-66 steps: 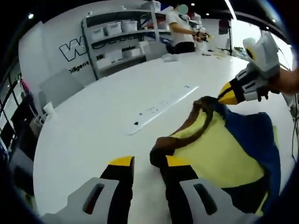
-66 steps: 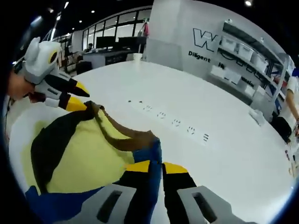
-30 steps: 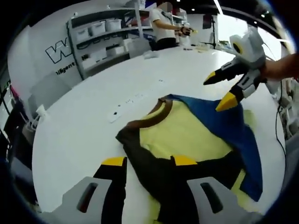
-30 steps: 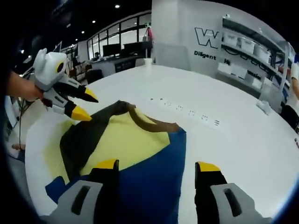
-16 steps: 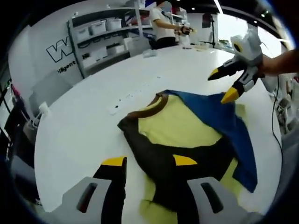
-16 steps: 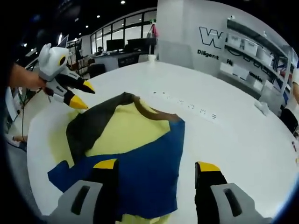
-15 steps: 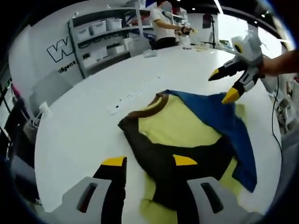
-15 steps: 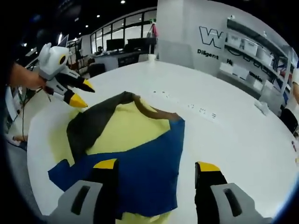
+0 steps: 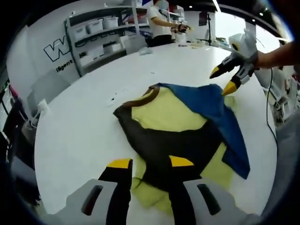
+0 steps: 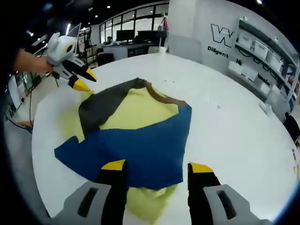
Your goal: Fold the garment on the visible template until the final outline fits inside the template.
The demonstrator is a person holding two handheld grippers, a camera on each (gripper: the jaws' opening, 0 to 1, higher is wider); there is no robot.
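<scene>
A yellow garment [image 9: 164, 110] with a brown collar [image 9: 140, 99] lies flat on the white table [image 9: 75, 122]. Its dark sleeve [image 9: 159, 145] and blue sleeve [image 9: 220, 110] are folded across the chest. My left gripper [image 9: 150, 164] stands open above the dark sleeve's lower end, holding nothing. My right gripper [image 9: 222, 80] hovers open past the blue sleeve's far corner. In the right gripper view the garment [image 10: 136, 110] shows its blue sleeve [image 10: 136, 145] over the dark sleeve [image 10: 101, 105]. My right gripper [image 10: 157, 166] is open over the blue edge, and the left gripper [image 10: 86, 79] hangs at the upper left.
Shelves [image 9: 101, 35] with white bins line the back wall, and a person [image 9: 159, 23] stands at the table's far side. A cable [image 9: 269, 103] hangs off the table edge on the right. Small marks [image 10: 218, 107] dot the table beyond the collar.
Both grippers, earlier shut on the garment near its collar, have let go and opened. The sleeves now lie flat across the chest, and both grippers have drawn back from the cloth.
</scene>
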